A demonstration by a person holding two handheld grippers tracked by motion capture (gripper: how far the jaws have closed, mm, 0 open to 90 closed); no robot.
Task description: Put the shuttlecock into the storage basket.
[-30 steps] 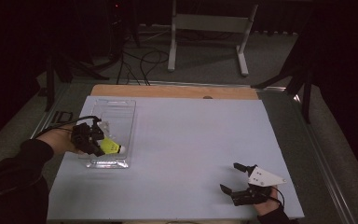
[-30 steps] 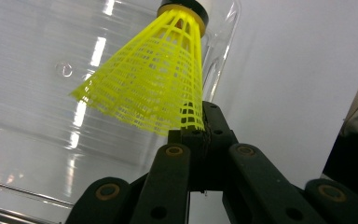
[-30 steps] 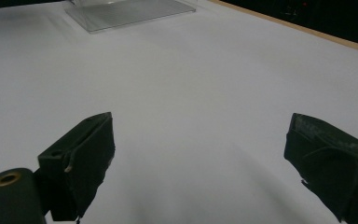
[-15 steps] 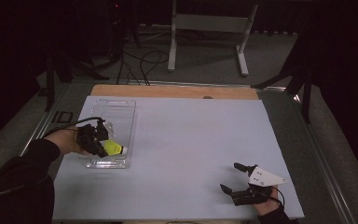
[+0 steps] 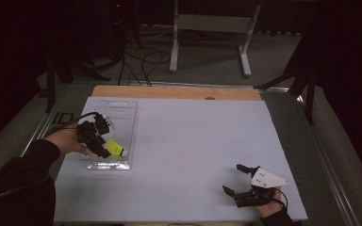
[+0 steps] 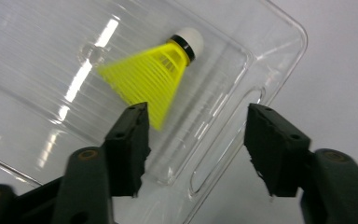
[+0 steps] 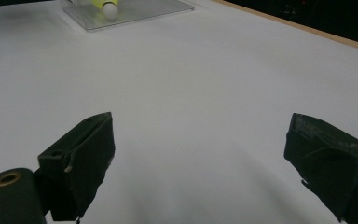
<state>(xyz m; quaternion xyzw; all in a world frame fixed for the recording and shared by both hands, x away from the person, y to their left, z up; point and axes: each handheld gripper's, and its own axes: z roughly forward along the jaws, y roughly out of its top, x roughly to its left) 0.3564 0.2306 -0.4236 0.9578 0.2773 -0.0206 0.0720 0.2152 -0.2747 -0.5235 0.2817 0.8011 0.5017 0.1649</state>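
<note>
At the near edge of the table point(image 5: 184, 141), close to the right corner, the right gripper point(image 5: 238, 181) rests low with its jaws wide apart and nothing between them. In the right gripper view there is just flat white table top ahead of it, so it has lots of room to move forward and to both sides. Farther up and over on the left side, the left gripper point(image 5: 104, 151) hangs over a clear plastic tray point(image 5: 122, 110). Its jaws are open too, and they hold nothing. In the left gripper view the yellow shuttlecock point(image 6: 156, 72) lies on its side inside the tray, near one rounded corner, with its white tip pointing at that corner. The wide yellow skirt ends just beside one jaw, and it may be touching it, but the picture is a bit blurry there, so that is hard to tell. The tray sits near the left edge of the white top. The middle of the table is bare and open. At the far edge a strip of brown wood point(image 5: 169, 92) shows, and past it is the grey floor point(image 5: 207, 61) with a metal stand point(image 5: 212, 28).
</note>
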